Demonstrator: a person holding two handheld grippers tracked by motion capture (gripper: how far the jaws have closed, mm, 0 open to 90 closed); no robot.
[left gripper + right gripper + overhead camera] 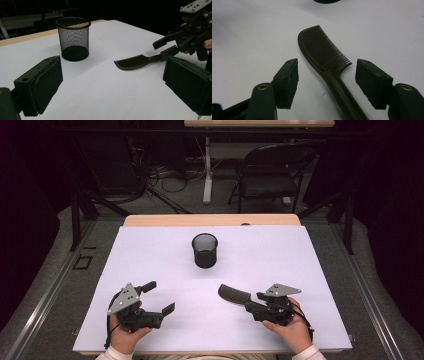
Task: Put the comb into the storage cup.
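A dark comb (234, 294) lies flat on the white sheet that covers the table (300, 270), on the person's right side and near the front edge. Its toothed end points toward the middle of the table and its handle runs back toward the right gripper (255, 306).

In the right gripper view the comb's handle (342, 92) passes between the two fingers (287, 82), which stand apart on either side of it. There is a clear gap between each pad and the handle, so the fingers are open and grip nothing. The comb rests on the sheet under its own weight, with its teeth facing the right-hand finger in that view.

The left gripper (157, 296) sits on the person's left side, well apart from the comb, held low over the sheet. Its fingers (40, 85) are spread wide with nothing between them, as the left gripper view shows. That view also looks across the table to the comb (132, 62) and the right gripper (170, 47) beyond it.

A black mesh cup (205, 250) stands upright near the middle of the table, farther from the person than the comb and apart from it. It looks empty from above.
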